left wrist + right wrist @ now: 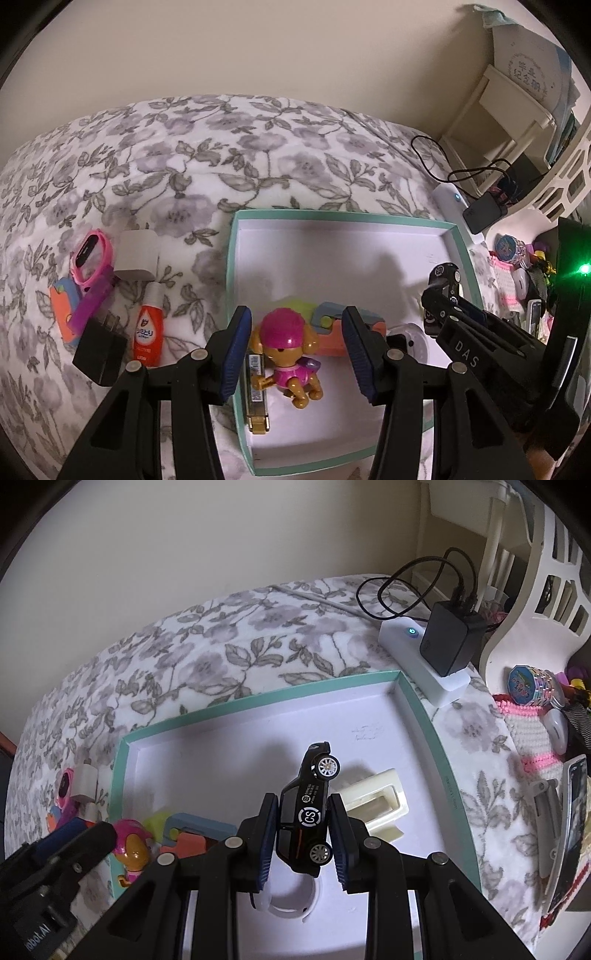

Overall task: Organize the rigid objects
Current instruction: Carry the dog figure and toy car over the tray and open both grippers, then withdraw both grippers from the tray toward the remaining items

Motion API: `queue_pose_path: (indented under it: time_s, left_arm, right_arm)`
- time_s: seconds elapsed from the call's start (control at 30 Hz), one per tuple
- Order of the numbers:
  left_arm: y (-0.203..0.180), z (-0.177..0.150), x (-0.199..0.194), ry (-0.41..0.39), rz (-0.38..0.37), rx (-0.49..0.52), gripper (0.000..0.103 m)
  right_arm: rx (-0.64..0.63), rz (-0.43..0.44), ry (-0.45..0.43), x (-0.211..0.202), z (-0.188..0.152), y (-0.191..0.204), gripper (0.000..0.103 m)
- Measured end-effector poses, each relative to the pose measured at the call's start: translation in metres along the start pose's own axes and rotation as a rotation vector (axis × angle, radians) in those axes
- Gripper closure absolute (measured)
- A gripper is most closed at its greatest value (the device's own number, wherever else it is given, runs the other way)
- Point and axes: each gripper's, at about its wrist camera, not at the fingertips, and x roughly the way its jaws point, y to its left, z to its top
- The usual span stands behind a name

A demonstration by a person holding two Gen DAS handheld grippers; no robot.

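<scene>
Two sets of tongs are over the teal-rimmed box (pixel 232 258) on the floral bedspread (pixel 184 155). My right tongs (pixel 302 845) are clamped on the black toy car (pixel 304 812), pads pressed against its sides, nose pointing up the frame and both near-side wheels showing. The car hangs above the white floor of the box, lower centre of the right wrist view, with a cream plastic tray (pixel 376 805) just beyond it and a white ring (pixel 291 904) beneath.

My left tongs (pixel 291 354) stand partly open, at a middling width, pads clear of anything. Between them in the left wrist view, low in the frame, sits the puppy figure (pixel 290 354) in a pink helmet, inside the box near its left wall. A gold stapler (pixel 255 391) lies just beside it along that wall, and behind it are an orange and blue block toy (pixel 332 325) and something yellow-green I cannot make out properly.

Outside the box, at the left of the frame, lie a pink watch (pixel 90 254), a white plug (pixel 136 258), a red squeeze bottle (pixel 147 328), a black adapter (pixel 99 350) and a purple and orange piece (pixel 74 310). At upper right, a white power strip (pixel 421 664) carries a black charger (pixel 450 642).
</scene>
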Motion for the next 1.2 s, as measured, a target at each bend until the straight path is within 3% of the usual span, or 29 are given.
queue_pose_path:
  time_s: [0.3, 0.37, 0.43, 0.53, 0.63, 0.7, 0.77, 1.07, 1.2]
  left_arm:
    - [0.009, 0.002, 0.001, 0.006, 0.027, -0.021, 0.05]
    - [0.012, 0.002, 0.002, 0.01, 0.041, -0.025, 0.05]
    - [0.014, 0.003, 0.002, 0.011, 0.063, -0.028, 0.05]
    - [0.019, 0.003, 0.001, 0.006, 0.072, -0.038, 0.048]
    - [0.024, 0.003, -0.001, -0.001, 0.087, -0.054, 0.038]
    - [0.027, 0.004, -0.001, -0.005, 0.094, -0.065, 0.033]
    - [0.031, 0.005, -0.001, -0.01, 0.108, -0.08, 0.033]
    - [0.062, 0.008, -0.002, -0.017, 0.133, -0.174, 0.032]
    - [0.08, 0.01, -0.006, -0.029, 0.155, -0.224, 0.032]
  right_arm:
    - [-0.006, -0.009, 0.021, 0.006, -0.002, 0.002, 0.072]
    - [-0.002, -0.003, 0.023, 0.006, -0.003, 0.001, 0.067]
    - [0.003, -0.001, 0.022, 0.006, -0.003, 0.001, 0.055]
    - [0.004, -0.009, 0.017, 0.006, -0.003, 0.0, 0.05]
    - [0.006, -0.002, 0.016, 0.007, -0.003, 0.0, 0.039]
    - [0.006, -0.001, 0.015, 0.007, -0.004, 0.0, 0.037]
    - [0.004, -0.002, 0.011, 0.007, -0.004, 0.001, 0.036]
    - [0.033, 0.004, -0.02, 0.007, -0.005, -0.004, 0.015]
    - [0.055, 0.003, -0.036, 0.005, -0.004, -0.007, 0.0]
